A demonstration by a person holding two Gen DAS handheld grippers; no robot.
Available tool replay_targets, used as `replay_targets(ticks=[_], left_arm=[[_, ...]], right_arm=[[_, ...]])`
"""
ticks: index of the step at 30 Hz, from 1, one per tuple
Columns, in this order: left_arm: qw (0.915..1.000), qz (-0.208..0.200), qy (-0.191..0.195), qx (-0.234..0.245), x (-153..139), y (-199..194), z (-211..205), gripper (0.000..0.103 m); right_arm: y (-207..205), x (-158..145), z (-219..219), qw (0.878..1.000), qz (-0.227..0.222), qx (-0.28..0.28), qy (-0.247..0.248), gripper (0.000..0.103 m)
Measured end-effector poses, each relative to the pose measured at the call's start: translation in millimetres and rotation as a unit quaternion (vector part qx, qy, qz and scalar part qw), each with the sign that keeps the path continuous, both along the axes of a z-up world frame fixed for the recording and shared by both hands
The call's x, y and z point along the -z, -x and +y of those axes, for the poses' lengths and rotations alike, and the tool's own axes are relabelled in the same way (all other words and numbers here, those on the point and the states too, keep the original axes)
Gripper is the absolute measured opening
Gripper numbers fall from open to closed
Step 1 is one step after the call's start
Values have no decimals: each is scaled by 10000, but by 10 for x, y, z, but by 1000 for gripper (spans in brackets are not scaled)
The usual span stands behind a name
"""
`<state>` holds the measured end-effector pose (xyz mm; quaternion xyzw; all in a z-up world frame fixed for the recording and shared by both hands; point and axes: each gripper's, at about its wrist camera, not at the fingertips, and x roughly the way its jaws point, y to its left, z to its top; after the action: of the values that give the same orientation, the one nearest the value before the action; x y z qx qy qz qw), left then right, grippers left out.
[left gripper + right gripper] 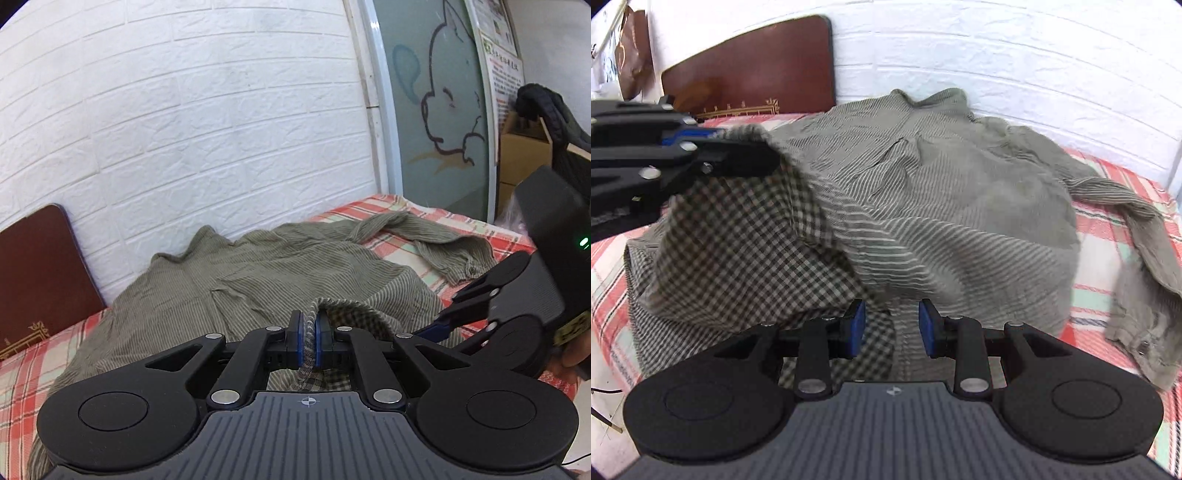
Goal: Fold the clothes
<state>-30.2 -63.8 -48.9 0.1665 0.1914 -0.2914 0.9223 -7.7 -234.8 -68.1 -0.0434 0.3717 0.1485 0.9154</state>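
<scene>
Left wrist: shirt (280, 269) hem in left tool (309, 341)

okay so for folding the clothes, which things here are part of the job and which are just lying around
Part of the job:
striped shirt, its hem pinched in the left tongs
right tongs, open over the hem

Just lying around:
brown board
cardboard box
plaid sheet

Annoying angle here: the left gripper (309, 341) and its body cover the near hem of the striped shirt (280, 273), so how much cloth sits below the pads is anyone's guess. In the right wrist view the lifted checked lining (746, 236) is smeared with blur. The right gripper (439, 326) runs off the frame edge, and the poster (508, 74) text is too small to read.
</scene>
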Motion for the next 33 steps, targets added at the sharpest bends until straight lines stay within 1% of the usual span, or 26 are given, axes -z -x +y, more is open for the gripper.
replay_targets(ticks=[2, 3, 4, 5, 6, 8, 12, 16, 17, 18, 19, 20, 21, 23, 25, 27, 29, 30, 31, 32, 33], left_arm=[[10000, -16, 10, -5, -7, 2, 13, 4], [10000, -25, 13, -7, -10, 4, 20, 6], [10000, -37, 7, -9, -10, 9, 28, 8], [10000, -47, 1, -11, -10, 14, 37, 9], [10000, -49, -9, -10, -9, 20, 47, 9], [10000, -48, -33, 12, -5, 45, 60, 10], [9998, -33, -40, 176, -23, 149, 71, 19], [9979, 32, -69, 644, -18, 343, 16, 24], [9968, 72, -89, 787, 0, 401, -14, 24], [9954, 128, -105, 939, 27, 458, -48, 21], [9937, 193, -126, 1094, 60, 518, -87, 21], [9916, 279, -160, 1253, 107, 582, -138, 21], [9892, 356, -207, 1408, 156, 644, -189, 21], [9842, 455, -355, 1671, 268, 746, -284, 21], [9787, 730, -444, 1864, 403, 797, -377, 21], [9724, 1016, -546, 2029, 531, 831, -449, 21], [9687, 1118, -708, 2102, 637, 868, -503, 21], [9684, 1095, -769, 2104, 658, 890, -504, 22], [9686, 1064, -814, 2096, 670, 908, -494, 27], [9703, 1014, -808, 2042, 653, 917, -446, 37], [9734, 958, -774, 1931, 619, 920, -371, 45]], right_arm=[[-34, 53, 65, 9998, 15, -3, 190, 35], [-46, 77, 83, 9996, 7, 11, 289, 34], [-51, 99, 86, 9992, -18, 44, 393, 27], [-57, 120, 88, 9987, -43, 77, 498, 15], [-52, 125, 72, 9985, -54, 107, 530, 6], [18, 56, -20, 9992, -66, 181, 346, 6], [358, -220, -293, 9990, -217, 375, 78, 5], [796, -496, -670, 9957, -258, 853, -234, 5], [896, -540, -755, 9938, -266, 1038, -284, 5], [994, -563, -837, 9916, -258, 1218, -340, 5], [1092, -586, -920, 9891, -250, 1398, -395, 4], [1173, -594, -998, 9864, -215, 1564, -468, 1], [1226, -571, -1069, 9834, -141, 1717, -560, 0], [1314, -475, -1191, 9773, 29, 1991, -720, 0], [1355, -345, -1267, 9717, 215, 2207, -819, 0], [1359, -235, -1303, 9682, 389, 2308, -888, 0], [1331, -179, -1300, 9684, 441, 2247, -984, 1], [1302, -170, -1284, 9702, 423, 2170, -995, 4], [1279, -172, -1259, 9723, 395, 2086, -976, 5], [1263, -183, -1235, 9742, 369, 2012, -953, 5], [1253, -195, -1216, 9759, 346, 1941, -937, 6]])
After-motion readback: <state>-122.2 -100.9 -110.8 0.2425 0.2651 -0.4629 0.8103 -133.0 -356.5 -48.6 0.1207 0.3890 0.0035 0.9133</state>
